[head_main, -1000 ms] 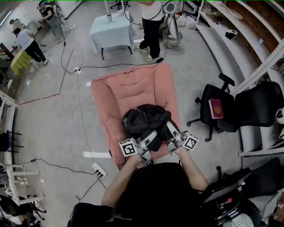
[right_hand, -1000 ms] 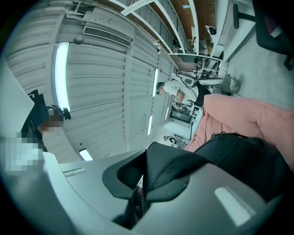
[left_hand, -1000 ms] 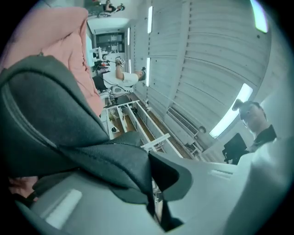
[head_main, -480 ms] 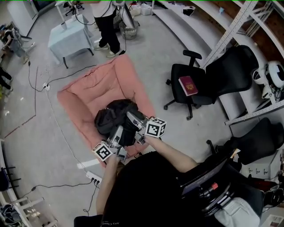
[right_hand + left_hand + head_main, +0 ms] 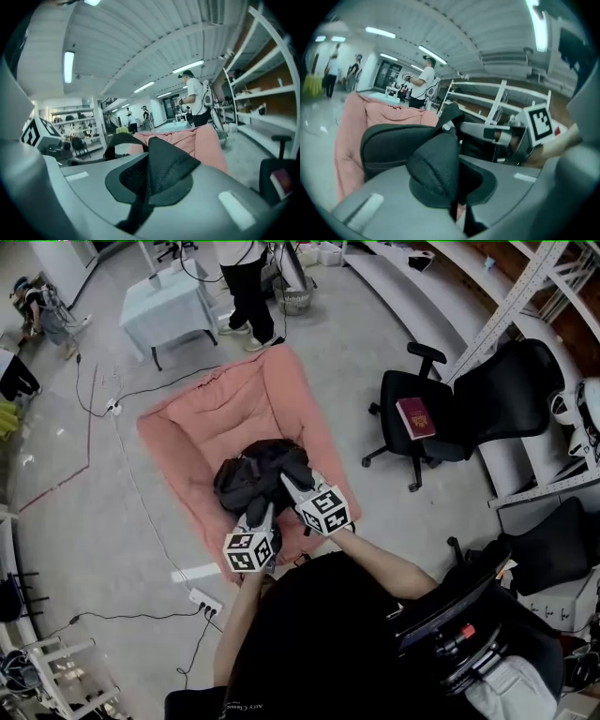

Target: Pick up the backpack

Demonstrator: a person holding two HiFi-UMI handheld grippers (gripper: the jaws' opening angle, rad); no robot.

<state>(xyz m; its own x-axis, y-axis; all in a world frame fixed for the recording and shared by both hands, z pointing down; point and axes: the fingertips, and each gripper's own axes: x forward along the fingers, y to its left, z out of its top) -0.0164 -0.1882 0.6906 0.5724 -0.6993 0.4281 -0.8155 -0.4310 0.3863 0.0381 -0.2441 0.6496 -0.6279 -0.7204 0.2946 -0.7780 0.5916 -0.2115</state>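
Note:
The black backpack (image 5: 251, 476) lies on a pink cushion (image 5: 211, 413) on the floor. My left gripper (image 5: 260, 515) is at its near edge, shut on a black padded mesh shoulder strap (image 5: 436, 168) that bulges out between the jaws. My right gripper (image 5: 291, 481) reaches over the bag's right side and is shut on the other mesh strap (image 5: 164, 171). The two grippers sit close together; the right gripper (image 5: 476, 130) shows in the left gripper view and the left gripper's marker cube (image 5: 35, 133) in the right gripper view. Most of the bag's body is hidden in both gripper views.
A black office chair (image 5: 427, 413) with a red book (image 5: 414, 417) on its seat stands to the right. Another black chair (image 5: 511, 390) and metal shelving (image 5: 525, 292) are further right. A small table (image 5: 169, 307) and a standing person (image 5: 246, 277) are beyond the cushion. A power strip (image 5: 206, 601) and cables lie on the left.
Both grippers have rolled and sunk a little towards the bag while keeping hold of the straps. The head view has swung, so the cushion now sits more to the left.

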